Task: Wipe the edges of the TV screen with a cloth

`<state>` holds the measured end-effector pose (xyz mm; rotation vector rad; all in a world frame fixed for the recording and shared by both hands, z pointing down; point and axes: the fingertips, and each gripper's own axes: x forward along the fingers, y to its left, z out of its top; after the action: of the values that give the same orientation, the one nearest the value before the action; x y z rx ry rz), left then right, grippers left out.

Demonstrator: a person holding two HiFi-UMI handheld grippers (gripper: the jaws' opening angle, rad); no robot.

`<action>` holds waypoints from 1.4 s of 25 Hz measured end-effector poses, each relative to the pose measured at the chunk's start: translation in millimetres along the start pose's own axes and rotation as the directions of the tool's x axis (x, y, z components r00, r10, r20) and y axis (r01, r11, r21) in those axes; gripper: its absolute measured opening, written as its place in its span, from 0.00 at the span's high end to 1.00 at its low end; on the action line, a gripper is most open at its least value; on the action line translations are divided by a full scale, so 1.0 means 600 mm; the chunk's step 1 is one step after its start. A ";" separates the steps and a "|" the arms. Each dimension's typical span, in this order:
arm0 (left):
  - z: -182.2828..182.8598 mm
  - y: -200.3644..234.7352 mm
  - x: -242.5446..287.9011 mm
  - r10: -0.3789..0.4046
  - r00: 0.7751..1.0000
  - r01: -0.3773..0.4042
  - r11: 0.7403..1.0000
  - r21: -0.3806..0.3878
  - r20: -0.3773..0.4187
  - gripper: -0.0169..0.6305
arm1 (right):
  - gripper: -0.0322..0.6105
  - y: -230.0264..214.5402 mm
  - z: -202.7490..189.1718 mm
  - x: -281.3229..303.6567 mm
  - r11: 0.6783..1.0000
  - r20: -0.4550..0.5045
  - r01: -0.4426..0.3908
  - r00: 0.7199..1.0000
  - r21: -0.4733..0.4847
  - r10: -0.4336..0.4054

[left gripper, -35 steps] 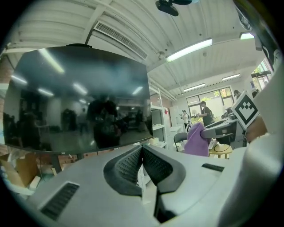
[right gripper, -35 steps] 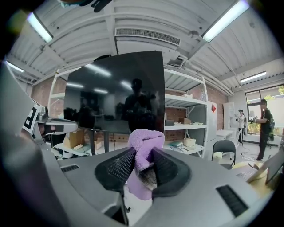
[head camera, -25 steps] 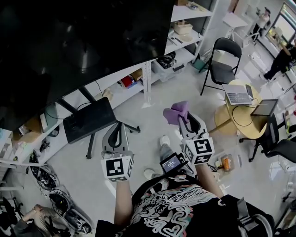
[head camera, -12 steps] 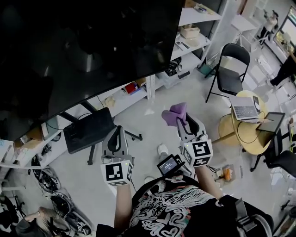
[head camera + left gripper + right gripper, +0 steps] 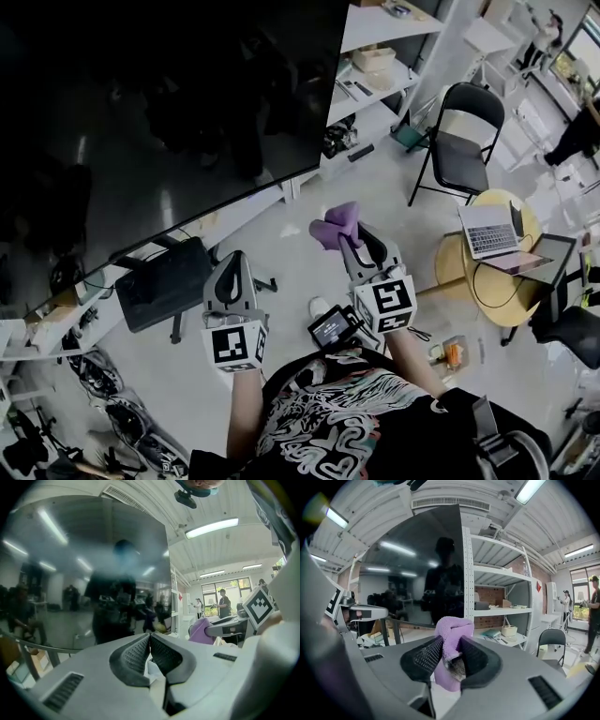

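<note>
Purple cloth (image 5: 453, 626) pinched in right tool (image 5: 450, 643); left tool (image 5: 150, 638) closed, seemingly empty

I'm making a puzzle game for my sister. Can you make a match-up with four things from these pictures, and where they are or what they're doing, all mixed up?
Things:
1. purple cloth
2. left gripper
3. laptop
4. folding chair

Places or states:
A. standing on the floor beside the shelves
B. shut, jaws together
C. lying open on the round table
D. pinched in the right gripper

Pairs: 1-D, 2-B, 3-C, 4-A
</note>
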<state>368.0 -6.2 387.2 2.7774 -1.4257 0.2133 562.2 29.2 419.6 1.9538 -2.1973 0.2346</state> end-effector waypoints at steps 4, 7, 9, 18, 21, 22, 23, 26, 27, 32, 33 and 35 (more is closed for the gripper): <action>0.000 -0.014 0.055 0.012 1.000 -0.012 1.000 0.011 -0.018 0.95 | 0.74 -0.045 0.001 0.039 1.000 -0.007 -0.017 1.000 0.005 0.017; 0.002 -0.029 0.083 0.032 0.999 -0.031 0.999 0.019 -0.028 0.95 | 0.74 -0.072 0.000 0.059 0.999 -0.004 -0.041 0.999 0.004 0.041; 0.005 -0.034 0.093 0.045 0.999 -0.044 0.999 0.020 -0.030 0.95 | 0.74 -0.083 0.005 0.071 0.998 0.004 -0.055 0.998 -0.003 0.055; -0.008 -0.004 0.123 0.102 0.994 -0.102 0.995 0.001 -0.042 0.95 | 0.74 -0.088 0.006 0.129 0.994 -0.009 -0.108 0.994 -0.024 0.108; -0.011 0.003 0.136 0.099 0.994 -0.099 0.995 0.003 -0.042 0.95 | 0.74 -0.090 0.005 0.139 0.994 -0.015 -0.108 0.994 -0.026 0.108; -0.013 0.005 0.141 0.094 0.995 -0.094 0.996 0.003 -0.044 0.95 | 0.74 -0.092 0.006 0.143 0.994 -0.016 -0.107 0.994 -0.028 0.106; -0.014 0.006 0.145 0.087 0.995 -0.087 0.996 0.003 -0.045 0.95 | 0.74 -0.093 0.006 0.147 0.994 -0.016 -0.104 0.994 -0.030 0.104; -0.017 0.008 0.159 0.069 0.996 -0.069 0.998 0.003 -0.051 0.95 | 0.74 -0.096 0.007 0.160 0.994 -0.019 -0.100 0.995 -0.031 0.100; -0.017 0.007 0.163 0.065 0.997 -0.064 0.998 0.006 -0.053 0.95 | 0.74 -0.096 0.007 0.163 0.994 -0.021 -0.102 0.995 -0.031 0.102; -0.014 0.010 0.180 0.063 0.997 -0.062 0.998 0.008 -0.052 0.95 | 0.74 -0.093 0.004 0.181 0.992 -0.032 -0.120 0.992 -0.022 0.120; -0.016 0.011 0.182 0.065 0.996 -0.065 0.998 0.004 -0.054 0.94 | 0.74 -0.093 0.002 0.184 0.992 -0.035 -0.124 0.992 -0.023 0.123; -0.019 0.014 0.186 0.068 0.996 -0.068 0.998 0.000 -0.057 0.95 | 0.74 -0.094 -0.001 0.189 0.991 -0.040 -0.130 0.991 -0.027 0.129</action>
<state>424.3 -100.5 412.5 2.7001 -1.5080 0.2903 605.5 -86.3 447.4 1.7784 -2.2928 0.2549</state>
